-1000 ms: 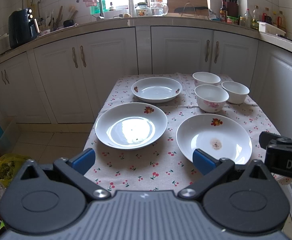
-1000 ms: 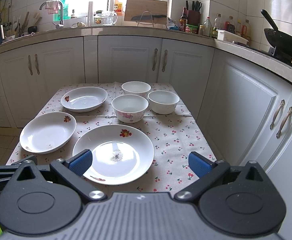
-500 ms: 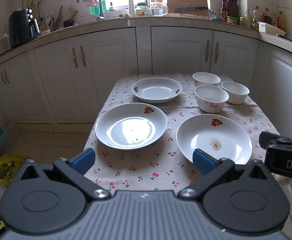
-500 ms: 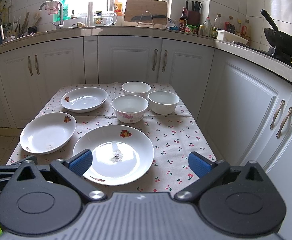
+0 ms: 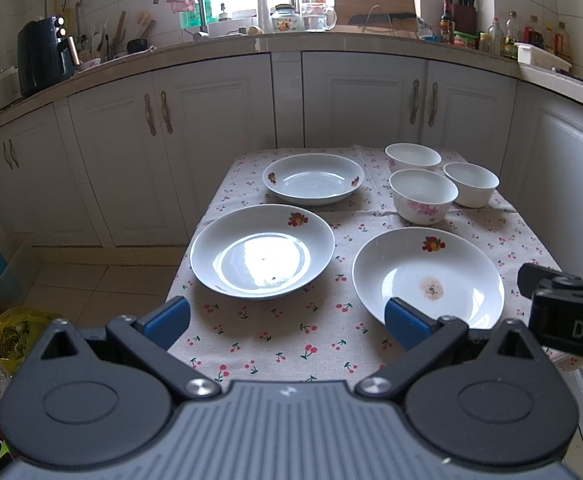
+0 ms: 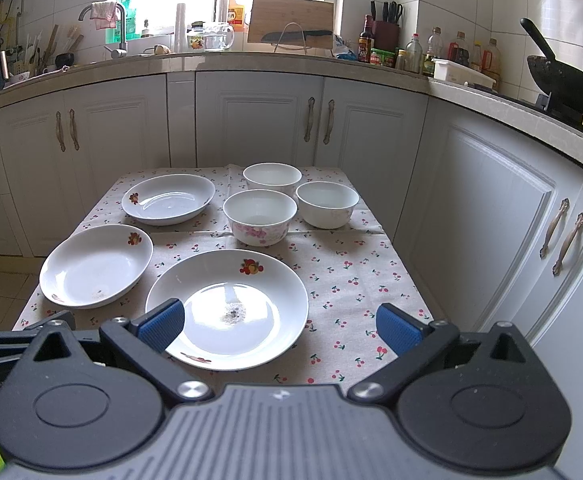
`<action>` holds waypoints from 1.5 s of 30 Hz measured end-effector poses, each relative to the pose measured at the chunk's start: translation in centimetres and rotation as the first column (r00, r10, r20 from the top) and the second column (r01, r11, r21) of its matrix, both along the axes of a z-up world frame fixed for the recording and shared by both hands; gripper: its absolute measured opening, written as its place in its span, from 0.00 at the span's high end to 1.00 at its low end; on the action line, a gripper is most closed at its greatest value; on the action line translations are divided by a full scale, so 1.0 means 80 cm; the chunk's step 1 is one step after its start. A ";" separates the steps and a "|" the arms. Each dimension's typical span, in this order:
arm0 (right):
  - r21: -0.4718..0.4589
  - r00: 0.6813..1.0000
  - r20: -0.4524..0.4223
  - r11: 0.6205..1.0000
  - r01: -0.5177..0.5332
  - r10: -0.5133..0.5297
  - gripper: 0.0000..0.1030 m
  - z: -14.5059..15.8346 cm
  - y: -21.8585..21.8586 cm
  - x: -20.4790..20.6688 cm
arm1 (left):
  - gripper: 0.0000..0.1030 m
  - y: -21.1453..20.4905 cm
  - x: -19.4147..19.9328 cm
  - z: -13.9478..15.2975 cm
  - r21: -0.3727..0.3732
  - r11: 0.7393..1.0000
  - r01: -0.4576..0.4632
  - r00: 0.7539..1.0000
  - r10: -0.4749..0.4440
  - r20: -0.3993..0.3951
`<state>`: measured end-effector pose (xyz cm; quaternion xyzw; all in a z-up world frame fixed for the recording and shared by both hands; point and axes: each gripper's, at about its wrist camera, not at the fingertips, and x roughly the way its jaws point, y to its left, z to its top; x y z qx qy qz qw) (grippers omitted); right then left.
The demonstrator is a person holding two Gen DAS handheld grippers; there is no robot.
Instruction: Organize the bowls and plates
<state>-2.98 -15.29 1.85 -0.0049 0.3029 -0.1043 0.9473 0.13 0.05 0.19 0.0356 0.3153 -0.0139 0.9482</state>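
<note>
The bench (image 5: pixel 291 332), under a cherry-print cloth, carries three plates and three bowls. From the left wrist view, the near plate (image 5: pixel 262 251) sits at 11 o'clock, the stained plate (image 5: pixel 427 276) at 1 o'clock, the far plate (image 5: pixel 313 178) at 12. Bowls cluster at 1 o'clock beyond: pink-flowered bowl (image 5: pixel 423 196), then two plain bowls (image 5: pixel 471 184). Left gripper (image 5: pixel 287 316) and right gripper (image 6: pixel 277 322) both gape wide, holding nothing, hovering over the bench's near edge.
</note>
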 end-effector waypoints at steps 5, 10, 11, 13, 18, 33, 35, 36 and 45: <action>-0.001 1.000 -0.001 1.000 -0.001 0.001 0.00 0.001 0.000 0.001 | 0.01 0.000 0.001 0.000 0.001 1.000 0.000 1.000 0.000 -0.001; 0.005 1.000 -0.002 1.000 -0.002 0.002 0.00 -0.001 -0.001 0.002 | 0.01 0.000 0.002 -0.001 -0.002 1.000 0.000 1.000 0.000 -0.002; 0.005 1.000 -0.001 1.000 -0.003 0.003 0.00 -0.001 -0.002 0.002 | 0.01 0.000 0.002 -0.001 -0.001 1.000 0.000 1.000 0.000 -0.002; 0.006 1.000 0.000 1.000 -0.006 0.006 0.00 -0.002 -0.002 0.003 | 0.01 0.000 0.004 -0.002 0.000 1.000 0.000 1.000 0.000 -0.001; 0.011 1.000 0.000 1.000 -0.014 0.014 0.00 -0.003 -0.002 0.009 | 0.01 0.001 0.007 -0.003 -0.001 1.000 0.007 1.000 -0.007 0.002; -0.002 0.998 0.008 0.998 -0.069 0.069 0.00 -0.005 -0.008 0.038 | 0.01 0.011 0.026 -0.004 -0.052 0.998 0.018 0.995 -0.012 0.099; 0.000 0.997 0.015 0.997 -0.078 0.078 0.00 -0.004 -0.010 0.043 | 0.01 0.015 0.030 -0.002 -0.079 0.997 0.018 0.995 -0.010 0.098; 0.004 0.996 0.017 0.996 -0.084 0.084 0.00 -0.004 -0.011 0.045 | 0.01 0.015 0.033 -0.002 -0.084 0.996 0.027 0.995 -0.019 0.093; 0.022 0.984 0.066 0.986 -0.168 0.166 0.00 -0.004 -0.022 0.069 | 0.01 0.016 0.051 0.001 -0.051 0.991 0.127 0.986 -0.121 0.114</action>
